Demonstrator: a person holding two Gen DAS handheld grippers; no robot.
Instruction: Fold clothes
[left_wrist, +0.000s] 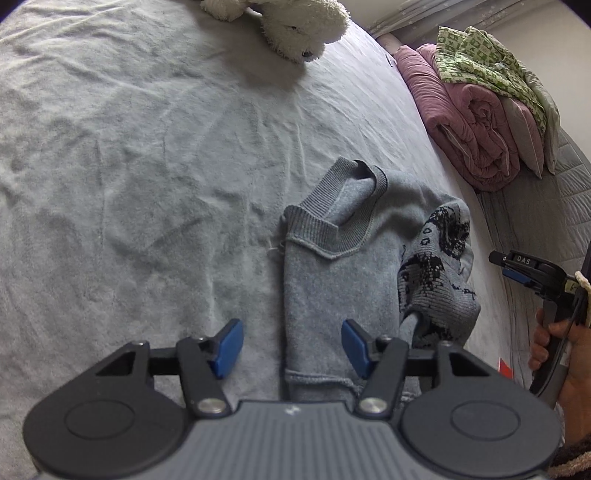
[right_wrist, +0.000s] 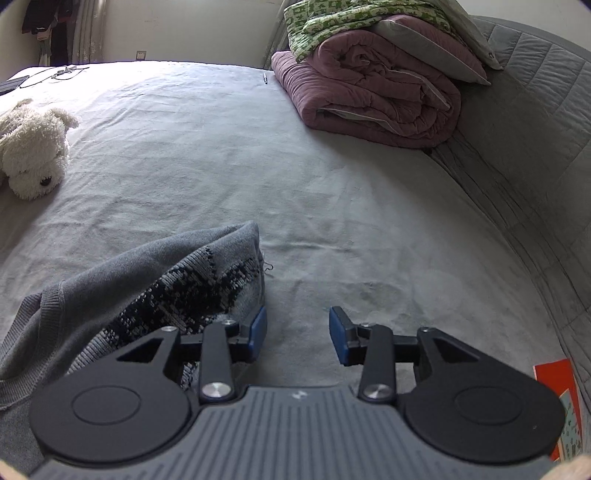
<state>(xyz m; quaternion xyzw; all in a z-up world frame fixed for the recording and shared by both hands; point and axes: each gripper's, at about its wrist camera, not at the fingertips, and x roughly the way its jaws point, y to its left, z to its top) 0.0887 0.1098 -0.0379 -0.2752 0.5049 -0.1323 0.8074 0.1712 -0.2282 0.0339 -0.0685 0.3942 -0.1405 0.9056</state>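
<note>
Both hand-held grippers, left and right, gape empty by the grey sweater; the right's casing reads "DAS".

Left gripper and right gripper both spread wide.

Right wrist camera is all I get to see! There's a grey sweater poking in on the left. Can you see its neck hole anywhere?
Observer: Yes. In the left wrist view the sweater lies on the bed sheet with its ribbed collar at the far end, pointing away from the left gripper.
Operator: Is that gripper holding it?
Observer: No, it's open, with the sweater's left edge between its fingers.
Operator: What does my gripper look like from there?
Observer: The right gripper is off the sweater's patterned side, gripped by a bare hand.
</note>
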